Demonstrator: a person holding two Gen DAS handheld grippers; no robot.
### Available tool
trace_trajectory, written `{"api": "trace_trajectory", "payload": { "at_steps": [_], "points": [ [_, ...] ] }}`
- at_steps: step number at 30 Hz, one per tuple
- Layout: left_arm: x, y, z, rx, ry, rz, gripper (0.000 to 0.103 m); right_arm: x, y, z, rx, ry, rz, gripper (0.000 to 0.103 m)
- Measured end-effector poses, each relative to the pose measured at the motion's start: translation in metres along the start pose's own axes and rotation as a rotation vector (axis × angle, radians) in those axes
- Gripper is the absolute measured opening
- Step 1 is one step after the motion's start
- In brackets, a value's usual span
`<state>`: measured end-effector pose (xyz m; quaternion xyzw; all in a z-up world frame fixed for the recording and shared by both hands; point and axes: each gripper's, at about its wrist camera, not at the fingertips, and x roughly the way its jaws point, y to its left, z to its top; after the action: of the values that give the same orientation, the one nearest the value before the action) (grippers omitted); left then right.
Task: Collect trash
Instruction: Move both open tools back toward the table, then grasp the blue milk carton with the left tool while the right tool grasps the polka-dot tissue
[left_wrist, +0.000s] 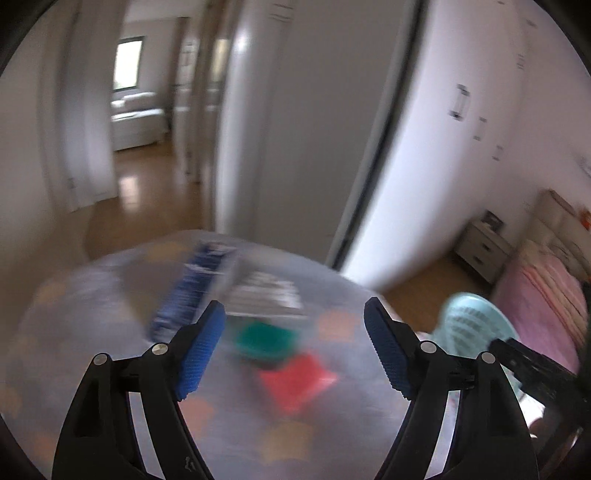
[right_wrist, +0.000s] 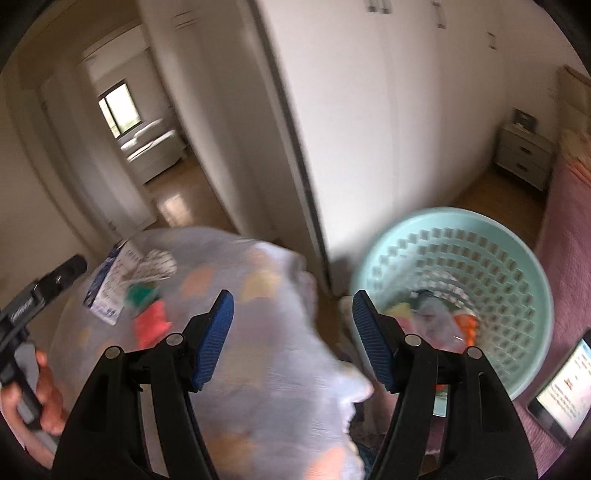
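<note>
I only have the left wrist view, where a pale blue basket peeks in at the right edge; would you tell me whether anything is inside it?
Observer: Yes. The pale blue perforated plastic basket already holds crumpled trash, including a bright orange piece.
Operator: Thank you. Is anything lying beside the basket on its far right?
Observer: A lit phone screen rests on the pink bed cover there.
Operator: And are the right tongs carrying anything?
Observer: No, the right tongs are open and empty, above the edge of the translucent patterned plastic sheet.
</note>
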<state>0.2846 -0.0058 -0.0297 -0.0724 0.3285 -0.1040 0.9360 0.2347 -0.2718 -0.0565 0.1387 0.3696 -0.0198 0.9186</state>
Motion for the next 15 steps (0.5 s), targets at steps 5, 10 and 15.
{"api": "trace_trajectory", "payload": {
  "at_steps": [5, 10, 15],
  "points": [
    [0.014, 0.042, 0.009, -0.025, 0.043, 0.072, 0.077, 0.024, 0.053, 0.006, -0.123, 0.002, 0.072, 0.063],
    [0.044, 0.049, 0.007, 0.001, 0.104, 0.12, 0.077, 0.049, 0.094, 0.011, -0.219, 0.025, 0.125, 0.063],
    [0.062, 0.045, 0.001, 0.033, 0.13, 0.148, 0.073, 0.075, 0.116, 0.018, -0.281, 0.048, 0.144, 0.063]
  ]
}}
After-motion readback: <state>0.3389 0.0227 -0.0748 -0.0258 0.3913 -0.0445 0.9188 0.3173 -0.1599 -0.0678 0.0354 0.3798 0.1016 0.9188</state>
